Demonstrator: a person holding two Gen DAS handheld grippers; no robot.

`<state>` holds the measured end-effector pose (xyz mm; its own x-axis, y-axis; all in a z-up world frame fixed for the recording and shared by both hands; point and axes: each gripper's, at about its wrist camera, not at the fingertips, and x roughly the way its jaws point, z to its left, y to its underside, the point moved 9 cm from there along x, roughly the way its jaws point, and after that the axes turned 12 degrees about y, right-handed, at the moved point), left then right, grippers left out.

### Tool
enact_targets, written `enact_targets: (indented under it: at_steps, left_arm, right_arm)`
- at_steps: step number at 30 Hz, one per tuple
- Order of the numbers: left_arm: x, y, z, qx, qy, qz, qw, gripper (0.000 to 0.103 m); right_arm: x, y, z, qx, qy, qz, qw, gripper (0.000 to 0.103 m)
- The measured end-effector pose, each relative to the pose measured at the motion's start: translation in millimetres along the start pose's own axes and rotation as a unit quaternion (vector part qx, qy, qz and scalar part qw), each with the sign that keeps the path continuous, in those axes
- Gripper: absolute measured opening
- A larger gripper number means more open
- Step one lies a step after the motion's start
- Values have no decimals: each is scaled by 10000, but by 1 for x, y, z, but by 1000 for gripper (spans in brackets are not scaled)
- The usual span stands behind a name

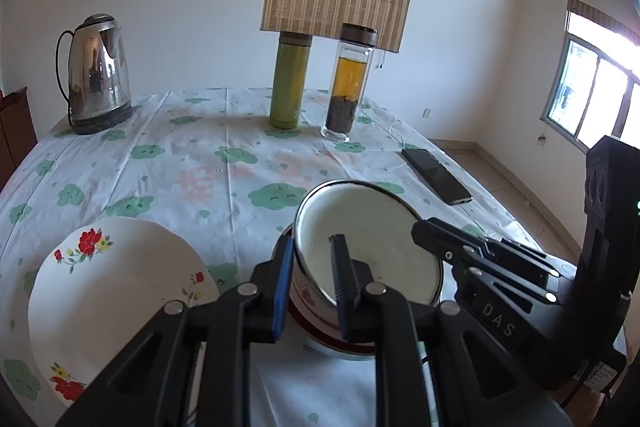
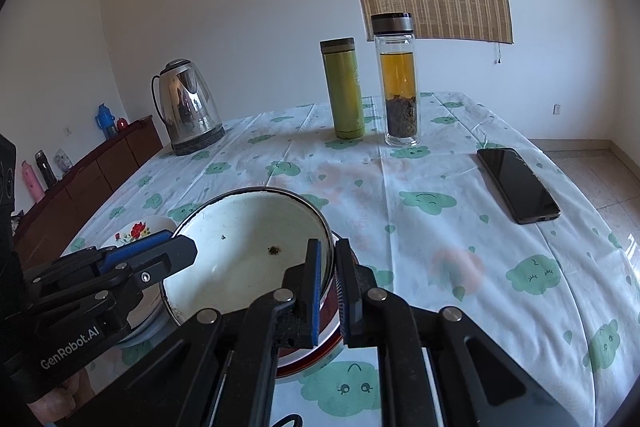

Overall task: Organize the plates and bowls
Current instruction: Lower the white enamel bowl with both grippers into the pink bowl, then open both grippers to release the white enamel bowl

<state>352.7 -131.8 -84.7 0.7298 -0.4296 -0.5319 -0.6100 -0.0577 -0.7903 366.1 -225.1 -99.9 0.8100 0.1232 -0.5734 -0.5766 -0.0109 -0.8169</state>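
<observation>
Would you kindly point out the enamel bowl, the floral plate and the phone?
enamel bowl (image 2: 244, 247): right wrist view, inner white floor.
floral plate (image 1: 108, 279): left wrist view, bare white centre.
phone (image 2: 518, 185): right wrist view, dark screen.

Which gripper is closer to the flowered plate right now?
Left. The left gripper grips the enamel bowl's rim beside the flowered plate; the right gripper clamps the far rim.

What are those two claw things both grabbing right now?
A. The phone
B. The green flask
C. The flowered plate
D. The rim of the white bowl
D: the left gripper straddles the near rim of the white bowl, and the right gripper pinches the same bowl's rim from the opposite side; the flowered plate lies untouched beside it.
</observation>
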Motion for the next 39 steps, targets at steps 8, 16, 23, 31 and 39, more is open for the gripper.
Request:
enact_targets:
  at_steps: [8,16,23,31,39]
  left_arm:
    - [16,14,8,-191,130,335,9992,16]
    - [13,14,8,-177,101,297,9994,16]
    - [12,12,6,-135,119,269,9995,16]
    - [13,13,5,-90,98,279,9995,16]
    - [16,15,8,-82,143,317,9994,18]
  right_arm:
    - [4,3,-3,17,44,50,10000,10]
    - [8,6,-2,-15,66,124,9999,10]
    - [10,9,-1,-158,195,127,9996,10]
    - [10,9,0,-220,254,85,9994,10]
    - [9,9,2,-266,303,16,9992,10]
